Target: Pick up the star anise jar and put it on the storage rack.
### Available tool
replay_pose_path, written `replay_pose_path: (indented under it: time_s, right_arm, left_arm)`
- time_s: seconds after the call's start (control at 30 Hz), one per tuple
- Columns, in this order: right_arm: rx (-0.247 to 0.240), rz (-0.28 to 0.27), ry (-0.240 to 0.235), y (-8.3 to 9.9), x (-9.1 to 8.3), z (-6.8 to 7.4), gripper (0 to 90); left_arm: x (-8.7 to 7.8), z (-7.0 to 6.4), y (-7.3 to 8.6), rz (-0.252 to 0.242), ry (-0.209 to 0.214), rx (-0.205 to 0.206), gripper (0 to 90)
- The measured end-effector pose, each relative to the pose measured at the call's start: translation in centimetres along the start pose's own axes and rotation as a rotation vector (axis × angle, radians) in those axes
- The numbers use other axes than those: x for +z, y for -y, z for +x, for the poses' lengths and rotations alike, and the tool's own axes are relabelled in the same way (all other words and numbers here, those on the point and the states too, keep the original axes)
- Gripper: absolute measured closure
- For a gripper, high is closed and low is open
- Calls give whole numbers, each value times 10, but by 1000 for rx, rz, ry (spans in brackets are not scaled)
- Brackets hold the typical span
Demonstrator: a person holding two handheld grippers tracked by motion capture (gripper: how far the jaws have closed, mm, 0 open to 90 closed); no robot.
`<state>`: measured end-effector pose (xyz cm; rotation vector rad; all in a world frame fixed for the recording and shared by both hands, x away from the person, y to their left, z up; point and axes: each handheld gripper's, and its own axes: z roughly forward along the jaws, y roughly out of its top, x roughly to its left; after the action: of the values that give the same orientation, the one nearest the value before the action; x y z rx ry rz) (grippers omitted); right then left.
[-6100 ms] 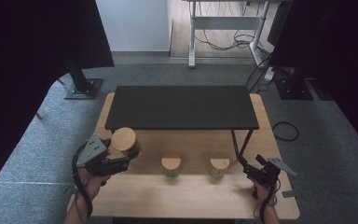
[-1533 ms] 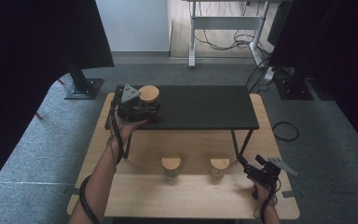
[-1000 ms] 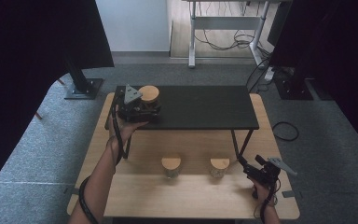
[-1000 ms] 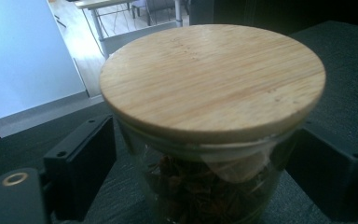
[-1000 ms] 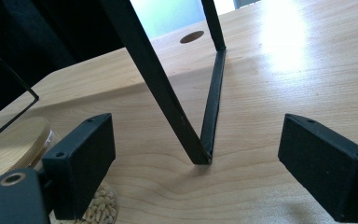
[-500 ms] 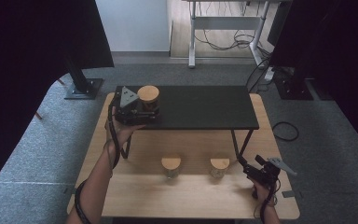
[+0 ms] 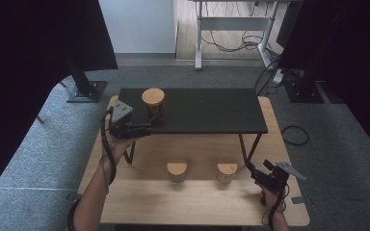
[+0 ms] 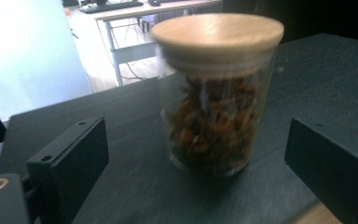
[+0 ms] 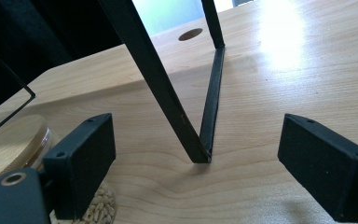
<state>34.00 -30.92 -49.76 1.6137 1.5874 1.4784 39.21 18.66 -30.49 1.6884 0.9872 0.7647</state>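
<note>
On matte black shelf (image 7: 207, 109): glass jar (image 8: 219, 93), wooden lid, perhaps dried petals; left hand-held gripper (image 8: 196, 163) agape.

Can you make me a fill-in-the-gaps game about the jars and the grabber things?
1. The jar on the black shelf has a lid made of ____.
2. The left gripper has its jaws ____, with that jar standing free between them.
3. On the wooden table below stand ____ smaller jars.

Missing words: wood; open; two
</note>
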Motion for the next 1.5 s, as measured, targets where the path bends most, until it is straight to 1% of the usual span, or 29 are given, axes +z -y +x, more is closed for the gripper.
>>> replay_pose_path:
  time_s: [0.17,0.3,0.43,0.53,0.6,0.73,0.8,0.9,1.0,1.1,1.4,1.5]
  right_arm:
    - [1,-3,4,0,0,0,108]
    - [6,-7,5,0,-1,0,107]
    - [8,-10,5,0,-1,-1,107]
    - [9,-11,5,0,-1,-1,107]
    - [10,-15,4,1,-1,-1,107]
    - [13,-15,3,1,-2,-1,106]
    - [14,-17,2,1,-3,-1,106]
    - [14,-19,-2,1,-4,-1,106]
    - [12,-19,-3,2,-4,-1,106]
    - [9,-16,-4,2,-4,0,106]
    - [7,-15,-4,2,-4,0,106]
    - [5,-14,-3,2,-4,0,106]
  left_arm:
    - [-19,4,10,-22,-5,-14,58]
    - [-35,4,17,-50,11,-11,60]
    - [-47,1,25,-72,29,-14,60]
    - [-56,-3,33,-79,60,-13,61]
    - [-62,-8,39,-84,73,7,61]
    - [-71,-17,52,-92,98,19,60]
    - [-74,-21,60,-85,103,27,59]
    - [-77,-26,75,-78,112,16,59]
    - [-78,-31,93,-55,102,23,57]
    - [-78,-34,108,-36,105,18,56]
    - [-80,-42,146,11,129,-11,56]
    - [-80,-44,159,29,135,-15,55]
